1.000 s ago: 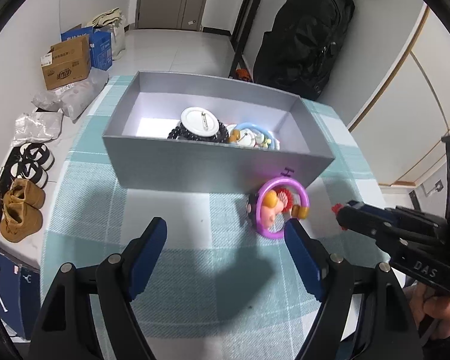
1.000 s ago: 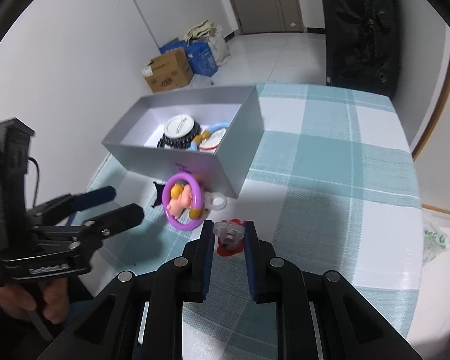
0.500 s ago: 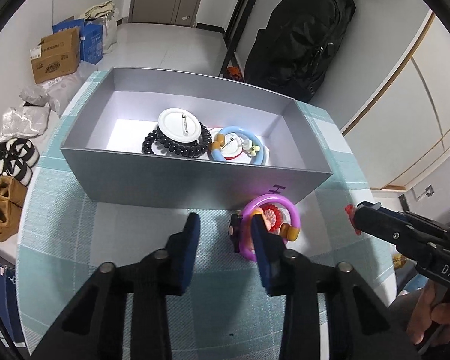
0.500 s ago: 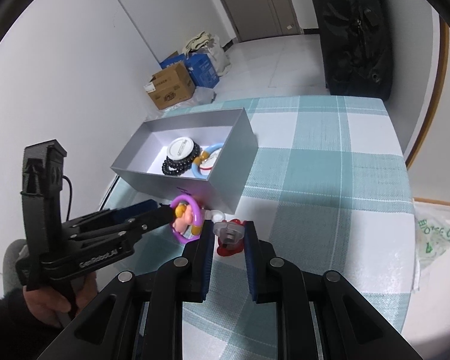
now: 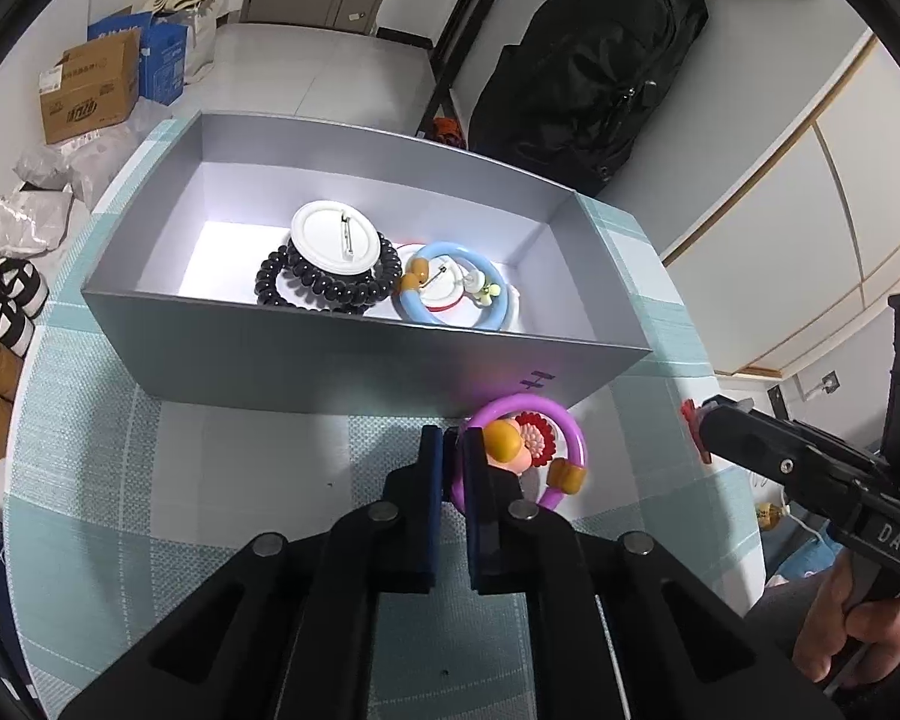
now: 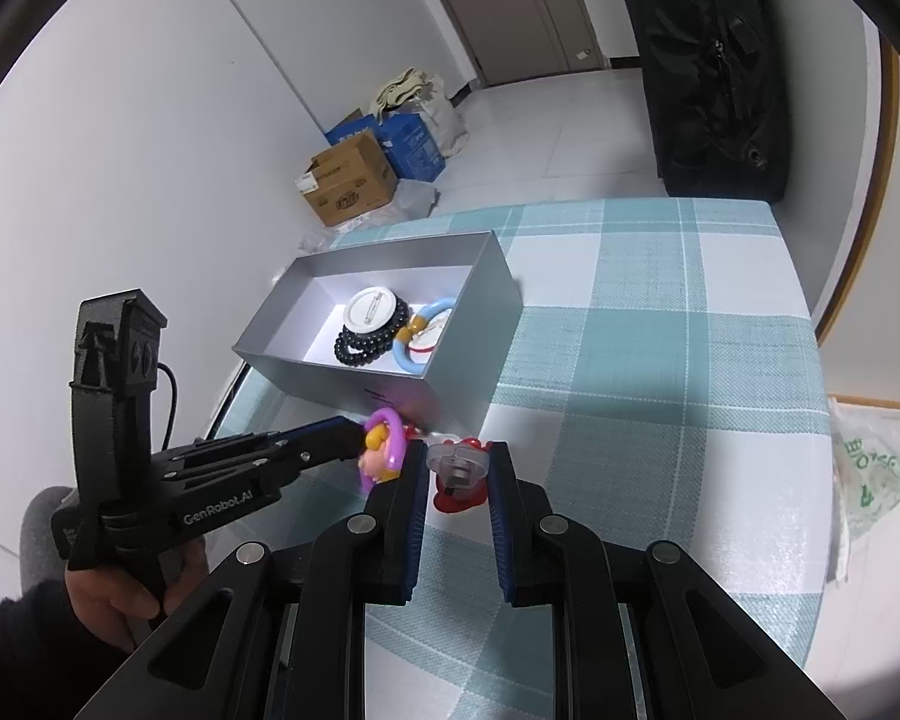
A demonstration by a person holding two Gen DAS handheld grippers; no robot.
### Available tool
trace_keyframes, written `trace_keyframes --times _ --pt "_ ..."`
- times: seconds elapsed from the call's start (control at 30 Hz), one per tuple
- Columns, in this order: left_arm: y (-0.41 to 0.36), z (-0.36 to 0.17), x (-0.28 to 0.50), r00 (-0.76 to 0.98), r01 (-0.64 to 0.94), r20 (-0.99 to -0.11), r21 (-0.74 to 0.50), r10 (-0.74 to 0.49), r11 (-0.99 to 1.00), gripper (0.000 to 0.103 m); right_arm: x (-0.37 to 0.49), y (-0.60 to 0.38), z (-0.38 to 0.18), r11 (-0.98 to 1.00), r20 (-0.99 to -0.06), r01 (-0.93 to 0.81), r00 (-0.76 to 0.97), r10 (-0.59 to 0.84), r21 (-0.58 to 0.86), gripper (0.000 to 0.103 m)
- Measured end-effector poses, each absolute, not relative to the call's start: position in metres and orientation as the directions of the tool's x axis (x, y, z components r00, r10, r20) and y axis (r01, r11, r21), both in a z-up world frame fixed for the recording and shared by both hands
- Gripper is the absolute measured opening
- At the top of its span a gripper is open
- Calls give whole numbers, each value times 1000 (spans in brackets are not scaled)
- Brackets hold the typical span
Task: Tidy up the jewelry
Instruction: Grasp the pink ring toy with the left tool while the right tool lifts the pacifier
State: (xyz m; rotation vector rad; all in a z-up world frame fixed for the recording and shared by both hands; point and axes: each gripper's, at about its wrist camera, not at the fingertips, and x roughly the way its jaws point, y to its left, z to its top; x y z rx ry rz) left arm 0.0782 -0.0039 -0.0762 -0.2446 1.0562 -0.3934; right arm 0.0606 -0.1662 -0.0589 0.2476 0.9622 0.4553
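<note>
The left gripper point(image 5: 450, 441) has just closed on the purple ring point(image 5: 525, 450) – right against the grey box point(image 5: 354, 360) wall at frame centre. The right gripper point(image 6: 456, 468) clamps a red charm point(image 6: 457, 483); bare tablecloth point(image 6: 660, 420) spreads to the right.

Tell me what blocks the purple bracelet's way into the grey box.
The box's near wall stands between the purple bracelet, pinched by the left gripper, and the inside. Lifted over it, nothing visible blocks; bare floor lies left of the black bead bracelet.
</note>
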Motion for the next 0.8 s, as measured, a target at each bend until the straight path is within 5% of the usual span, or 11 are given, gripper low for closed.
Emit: trace_keyframes --times 0.8 --pt "5 -38 60 489 240 -755 -366 -437 899 0 64 -155 -53 872 -711 -268 506 489 409 18"
